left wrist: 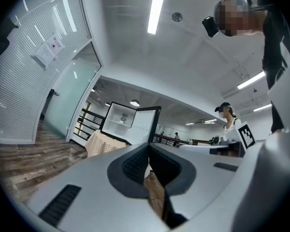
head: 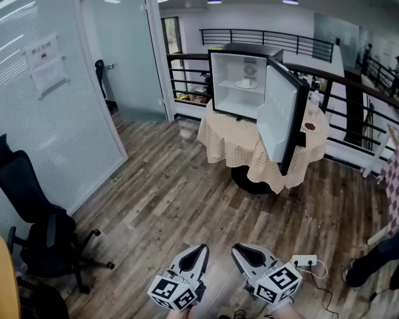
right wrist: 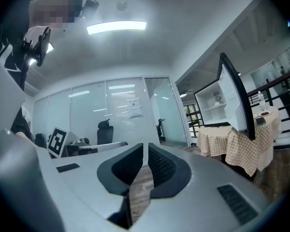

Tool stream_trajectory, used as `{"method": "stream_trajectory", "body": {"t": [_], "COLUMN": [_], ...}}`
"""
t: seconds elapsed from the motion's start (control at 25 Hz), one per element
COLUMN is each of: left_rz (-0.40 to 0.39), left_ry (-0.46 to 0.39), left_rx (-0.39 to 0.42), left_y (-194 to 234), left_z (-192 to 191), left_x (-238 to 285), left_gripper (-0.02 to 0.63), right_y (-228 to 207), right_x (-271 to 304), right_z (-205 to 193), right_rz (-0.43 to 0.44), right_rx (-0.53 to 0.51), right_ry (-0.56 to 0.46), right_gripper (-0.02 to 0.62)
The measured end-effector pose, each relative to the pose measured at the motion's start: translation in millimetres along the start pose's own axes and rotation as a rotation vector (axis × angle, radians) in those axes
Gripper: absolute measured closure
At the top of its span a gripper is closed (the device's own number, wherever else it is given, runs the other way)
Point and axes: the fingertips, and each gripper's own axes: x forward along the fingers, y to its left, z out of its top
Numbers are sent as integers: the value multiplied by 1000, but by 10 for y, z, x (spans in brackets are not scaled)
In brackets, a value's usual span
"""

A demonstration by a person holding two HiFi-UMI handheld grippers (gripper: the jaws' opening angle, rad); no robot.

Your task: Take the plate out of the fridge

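The left gripper [head: 201, 249] and the right gripper [head: 238, 248] are held level, side by side, low over the grey-brown wooden plank floor [head: 173, 198]. Both are pointed towards the small black fridge with a white interior [head: 243, 82], which stands well ahead of them and a little to the right. Its door [head: 279, 115] is swung wide open. The white plate [head: 246, 83] is seen on the upper shelf inside, far beyond either gripper and untouched.

In the left gripper view, the left gripper [left wrist: 149, 153] is shown with its jaws pressed together and nothing between them. The plate [left wrist: 123, 120] is only a small pale shape there, up and to the left of the jaws. In the right gripper view, the right gripper [right wrist: 145, 154] is likewise closed tight and empty. From that side the door [right wrist: 234, 103] is seen nearly edge-on, off to the right of the jaws.

The fridge's footing is made out best from the head view: a round tabletop draped in a beige checked cloth [head: 233, 145]. A white power strip [head: 304, 260] lying just beside the right gripper is shown only there. A person in a dark cap [left wrist: 228, 122] is caught by the left gripper view alone, to the right of its jaws.
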Motion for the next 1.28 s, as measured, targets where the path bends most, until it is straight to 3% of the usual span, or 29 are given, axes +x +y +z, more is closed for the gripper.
{"method": "stream_trajectory", "body": {"t": [0.28,0.76,1.28], "left_rz": [3,-34,-78], "left_ry": [28,39,49], "left_rx": [-18,-10,-26], "left_y": [109,248,1011], "left_z": [-68,-43,152], "left_x": [246,683,1684], "left_gripper": [597,597,597], "right_y": [-271,-670,-1551], "right_x": [50,239,1036], "right_z": [-60,146,455], "right_rz": [-33,-67,-137], "right_rx": [28,110,102], "right_ry": [11,-65,-81], "right_gripper": [545,545,545]}}
